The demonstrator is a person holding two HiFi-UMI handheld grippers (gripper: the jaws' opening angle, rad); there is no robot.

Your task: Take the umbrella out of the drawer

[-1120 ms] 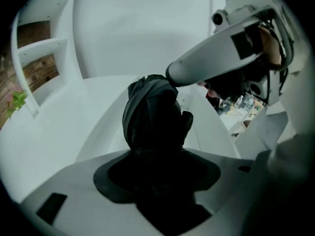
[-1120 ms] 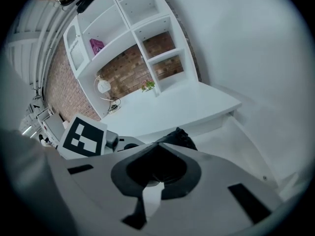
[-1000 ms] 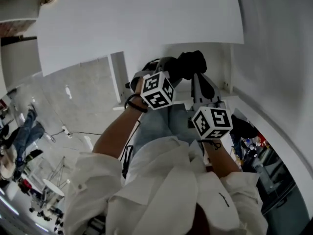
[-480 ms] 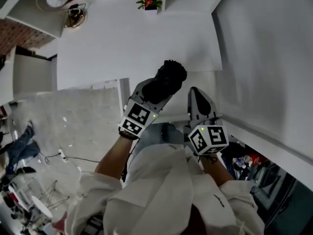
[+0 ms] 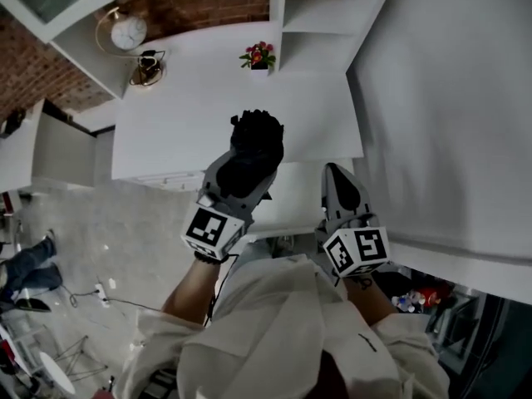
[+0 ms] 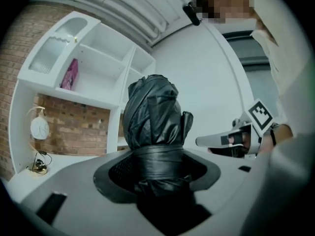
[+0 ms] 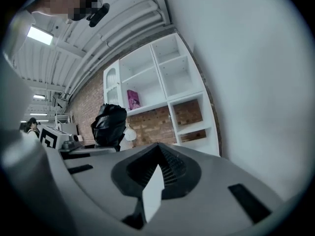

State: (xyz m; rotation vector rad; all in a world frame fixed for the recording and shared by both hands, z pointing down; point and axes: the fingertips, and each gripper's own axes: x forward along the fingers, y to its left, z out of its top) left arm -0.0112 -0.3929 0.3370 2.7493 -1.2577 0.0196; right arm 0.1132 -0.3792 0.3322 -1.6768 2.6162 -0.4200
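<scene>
The umbrella [image 5: 256, 140] is black, folded and wrapped into a bundle. My left gripper [image 5: 248, 163] is shut on it and holds it level in front of the white counter, well above the floor. In the left gripper view the umbrella [image 6: 152, 114] stands up from between the jaws of the left gripper [image 6: 156, 162]. My right gripper [image 5: 334, 173] is beside it on the right, jaws drawn together with nothing held. In the right gripper view only a thin pale slit shows between the pads of the right gripper [image 7: 156, 168], and the umbrella [image 7: 109, 123] is off to the left. I see no drawer.
A white counter [image 5: 208, 115] lies ahead with a clock [image 5: 129, 33] and a pot of red flowers [image 5: 259, 56] at its back. White open shelves [image 7: 167, 82] stand against a brick wall. A tall white panel [image 5: 449, 98] closes the right side.
Both grippers have risen, the left one carrying the umbrella up and turning level. The head view has tipped up, so the counter, clock and flowers now show.
</scene>
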